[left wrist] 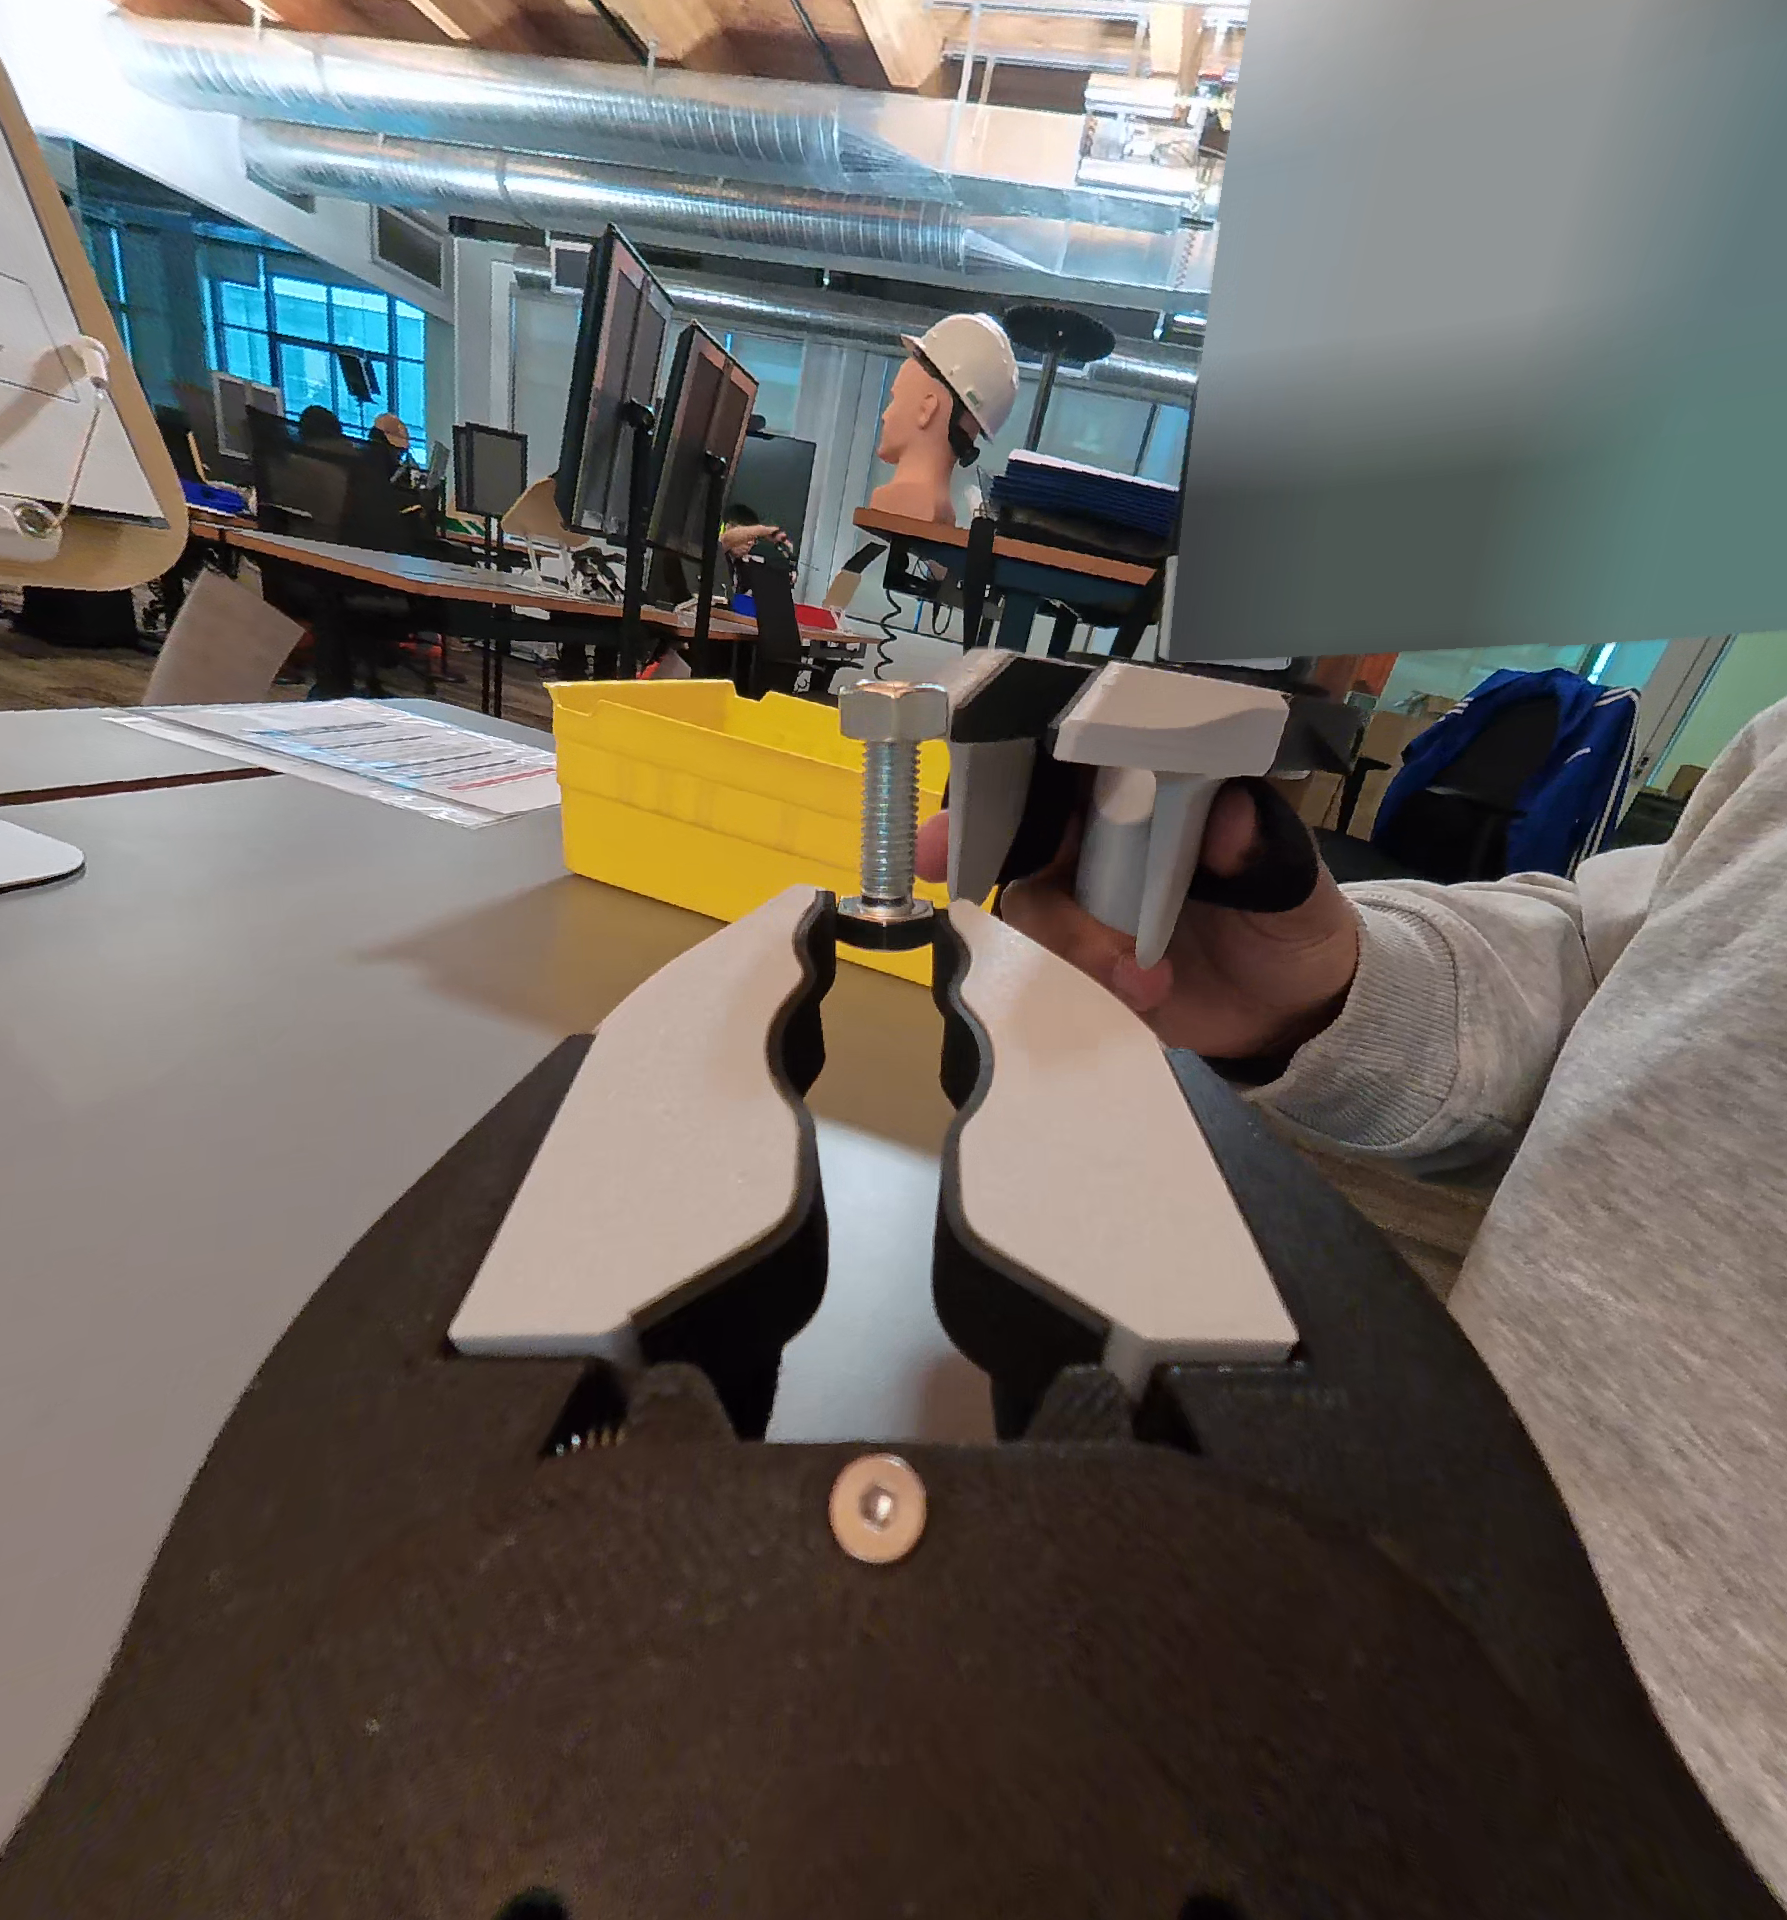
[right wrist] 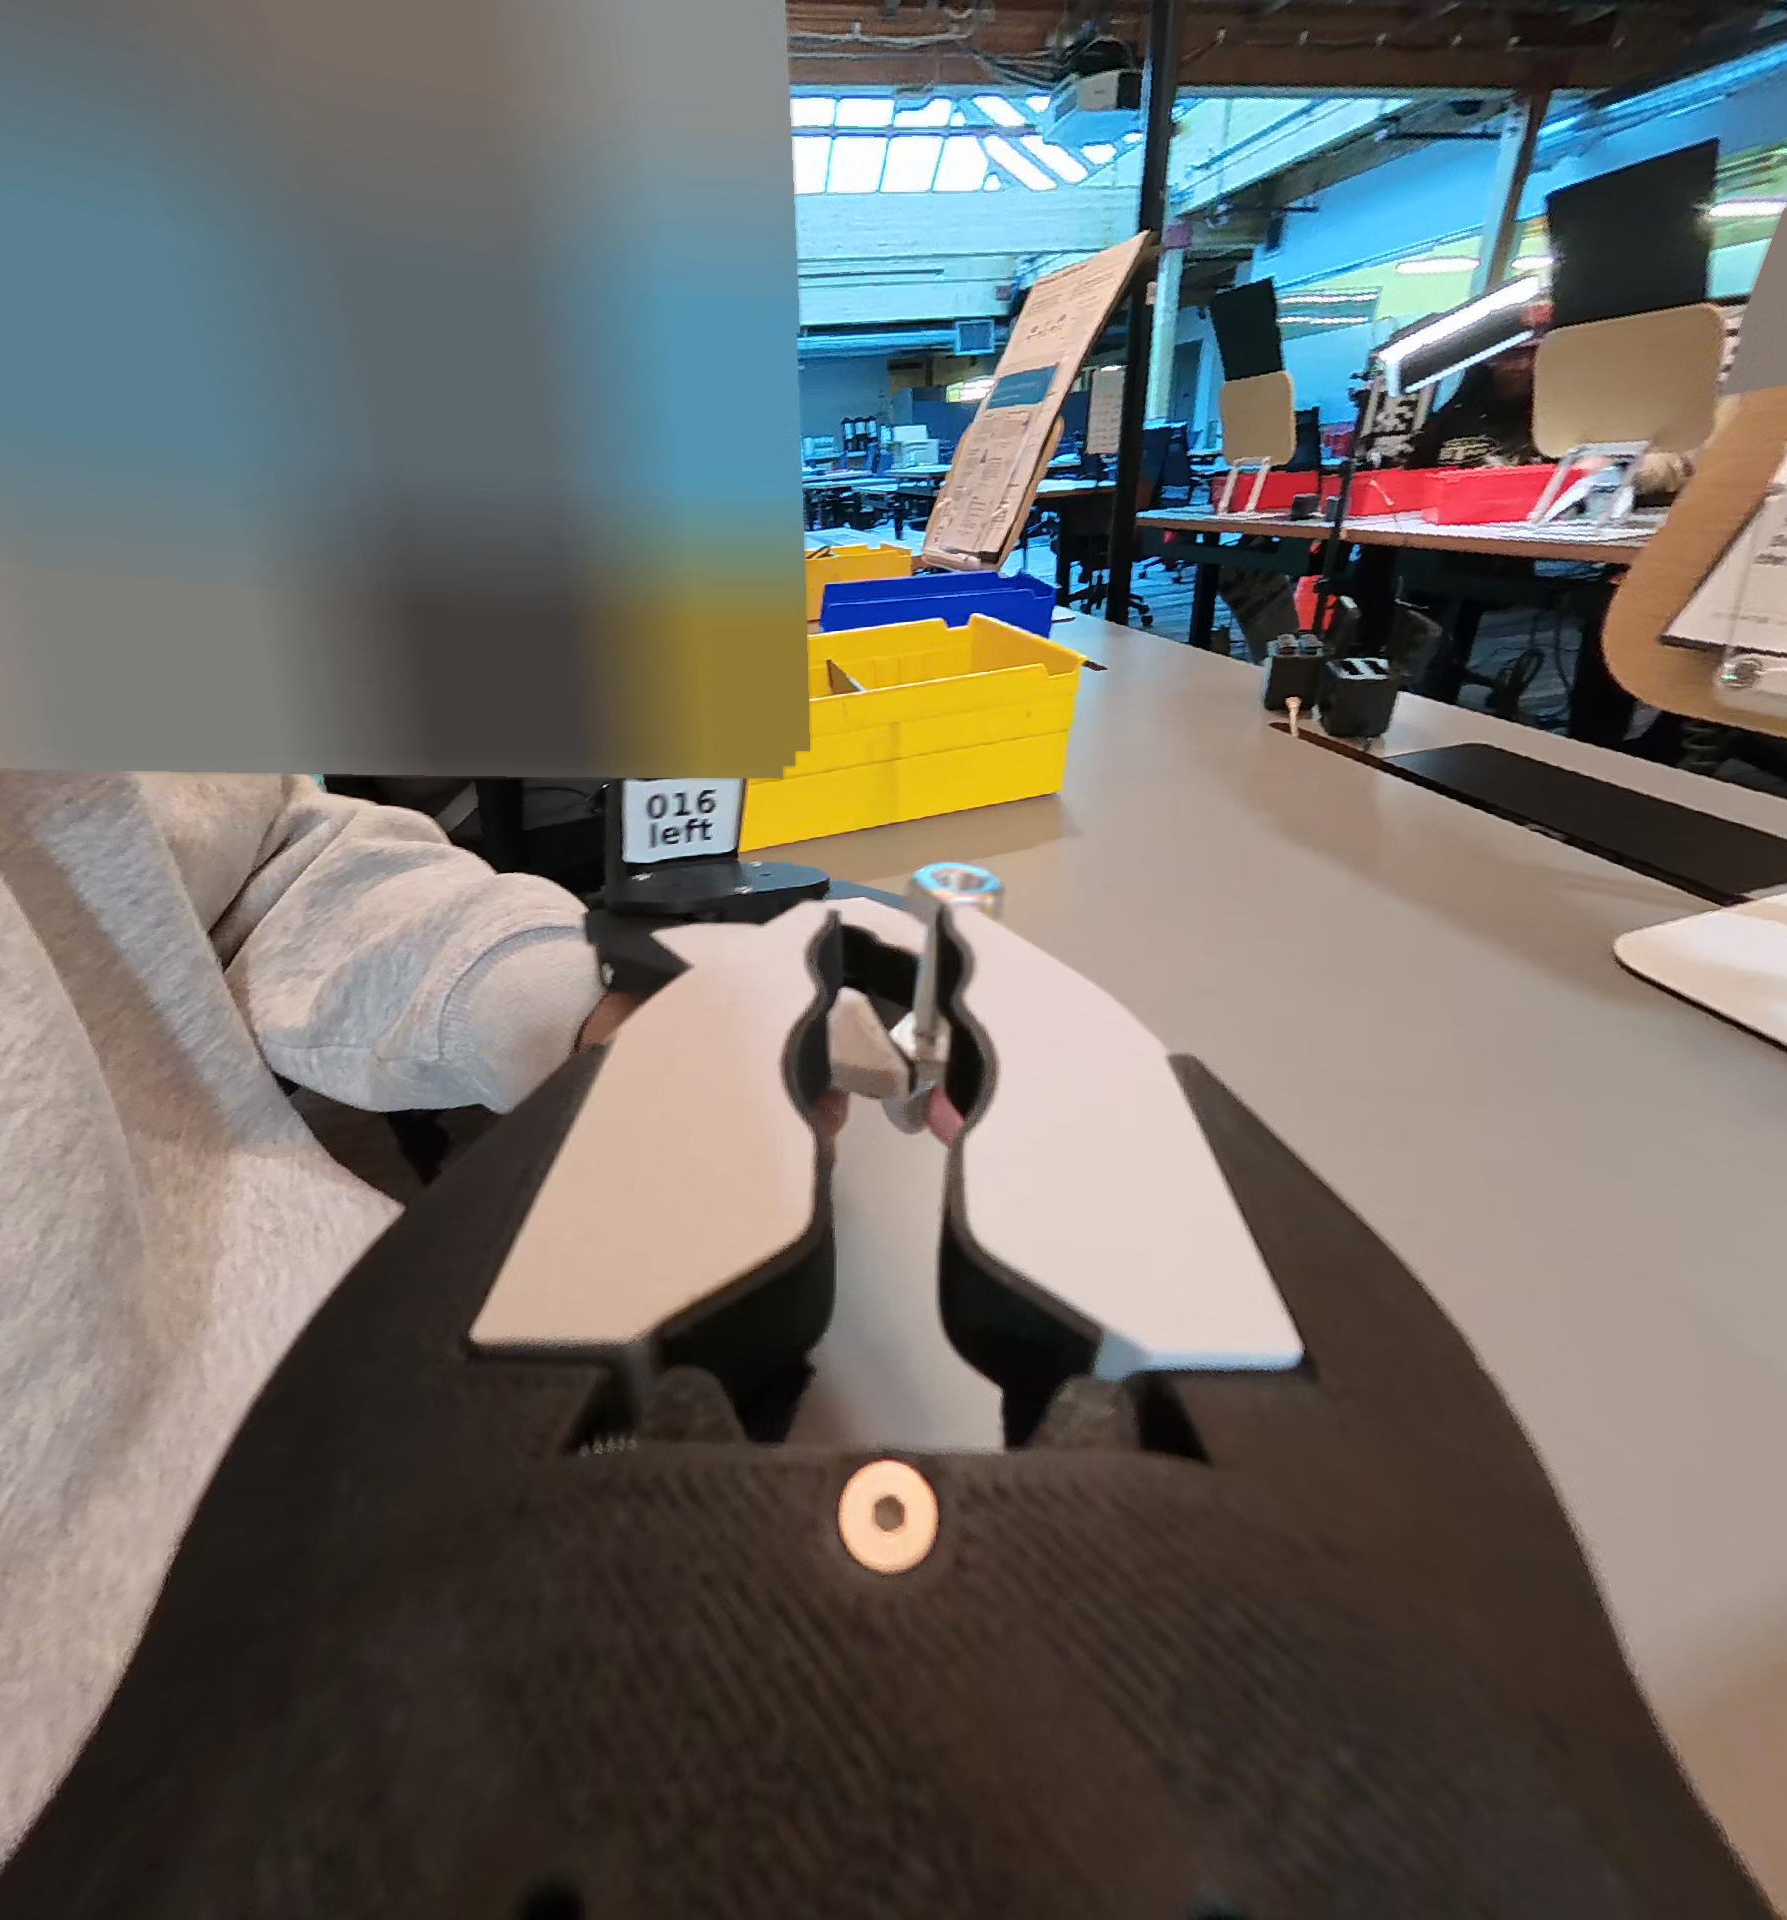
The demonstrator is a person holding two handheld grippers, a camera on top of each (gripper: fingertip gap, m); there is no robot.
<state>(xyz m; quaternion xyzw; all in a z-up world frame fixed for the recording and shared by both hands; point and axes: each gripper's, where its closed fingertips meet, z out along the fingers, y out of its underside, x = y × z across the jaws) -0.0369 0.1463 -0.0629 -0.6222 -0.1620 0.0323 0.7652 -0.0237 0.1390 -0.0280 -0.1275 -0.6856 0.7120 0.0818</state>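
The grey table (left wrist: 193, 1039) spreads wide before me, its far edge running behind the yellow bin (left wrist: 723, 790) in the left wrist view, with plenty of bare surface to my left and a laminated sheet (left wrist: 349, 753) lying flat near that edge. In the right wrist view the table stretches away to the right, bounded by a black mat (right wrist: 1595, 810) and the white base of a stand (right wrist: 1741, 966); a yellow bin (right wrist: 930, 727) with a blue bin (right wrist: 936, 601) behind it sits well apart from my tools. My grey sleeve (left wrist: 1647, 1039) crowds the right side of the left view and the left side of the right view, so the room to move lies outward, away from my body. My left gripper (left wrist: 884, 920) pinches a nut at the bottom of an upright bolt (left wrist: 889, 800) between its tips, the bolt's hex head up and its threads bare, above the table and in front of the yellow bin. My right gripper (left wrist: 982, 821), seen in the left view, hangs just beside the bolt's shank — I cannot tell whether it touches. From the right wrist view the right gripper (right wrist: 894, 935) has its jaws narrowly spread, the bolt (right wrist: 936, 977) lying between them toward the right finger; whether they press on it I cannot tell.
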